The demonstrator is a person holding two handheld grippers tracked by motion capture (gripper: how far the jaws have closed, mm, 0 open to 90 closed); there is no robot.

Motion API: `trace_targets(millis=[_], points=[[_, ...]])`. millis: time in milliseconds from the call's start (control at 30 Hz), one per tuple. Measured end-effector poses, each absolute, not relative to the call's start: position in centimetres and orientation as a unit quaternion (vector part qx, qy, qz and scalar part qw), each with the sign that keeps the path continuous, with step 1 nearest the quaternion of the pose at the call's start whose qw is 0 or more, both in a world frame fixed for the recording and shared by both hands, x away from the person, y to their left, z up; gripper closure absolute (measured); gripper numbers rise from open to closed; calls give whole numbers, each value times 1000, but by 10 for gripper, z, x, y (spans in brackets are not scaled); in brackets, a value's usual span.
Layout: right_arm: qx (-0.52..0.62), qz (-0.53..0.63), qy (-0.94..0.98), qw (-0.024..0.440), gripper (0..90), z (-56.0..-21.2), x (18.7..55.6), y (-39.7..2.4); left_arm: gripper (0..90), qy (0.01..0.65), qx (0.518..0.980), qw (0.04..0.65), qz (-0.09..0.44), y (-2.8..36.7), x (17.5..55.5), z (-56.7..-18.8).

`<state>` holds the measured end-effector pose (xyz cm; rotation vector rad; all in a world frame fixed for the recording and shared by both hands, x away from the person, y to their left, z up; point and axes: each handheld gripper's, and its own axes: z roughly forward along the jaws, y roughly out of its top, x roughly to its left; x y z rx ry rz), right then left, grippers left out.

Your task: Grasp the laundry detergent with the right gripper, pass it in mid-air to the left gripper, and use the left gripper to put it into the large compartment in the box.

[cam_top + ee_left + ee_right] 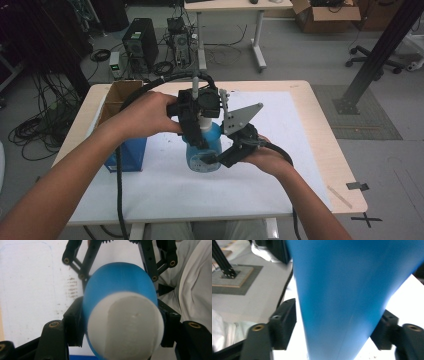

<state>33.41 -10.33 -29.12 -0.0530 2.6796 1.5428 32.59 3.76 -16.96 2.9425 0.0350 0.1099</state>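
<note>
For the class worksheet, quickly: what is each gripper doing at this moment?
Left gripper: closed on the white top of the blue bottle.
Right gripper: jaws either side of the bottle's blue body; grip cannot be told.

In the high view the left gripper (196, 120) and the hand (145, 115) holding it cover the upper part of the blue spray bottle (210, 150), so its head cannot be made out; the bottle's right flank is hidden behind the right gripper (235, 150); in the right gripper view the bottle (347, 295) is cut off by the top and bottom edges and blurred, and whether the pads press on it cannot be told; in the left gripper view its white top (125, 327) is blurred and cropped at the bottom edge; the blue box (127, 152) on the counter (320, 150) is partly hidden by the left forearm.
</note>
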Motion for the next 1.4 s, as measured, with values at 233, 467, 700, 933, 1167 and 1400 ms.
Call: trace_targets(millis=[233, 467, 700, 933, 1167, 1400], points=[[16, 487, 873, 28, 180, -290, 335, -122, 380, 33, 994, 85, 51, 44, 328, -165], [46, 454, 889, 41, 102, -284, 336, -141, 380, 62, 994, 63, 63, 51, 332, -162], [84, 400, 912, 43, 65, -282, 335, -164, 380, 104, 990, 55, 83, 60, 338, -150], [103, 356, 927, 63, 55, -273, 328, -190, 380, 168, 980, 59, 93, 67, 347, -129], [122, 328, 933, 81, 62, -266, 323, -218, 380, 228, 966, 65, 102, 75, 356, -102], [133, 309, 937, 90, 67, -261, 318, -237, 380, 296, 945, 75, 114, 90, 367, -76]])
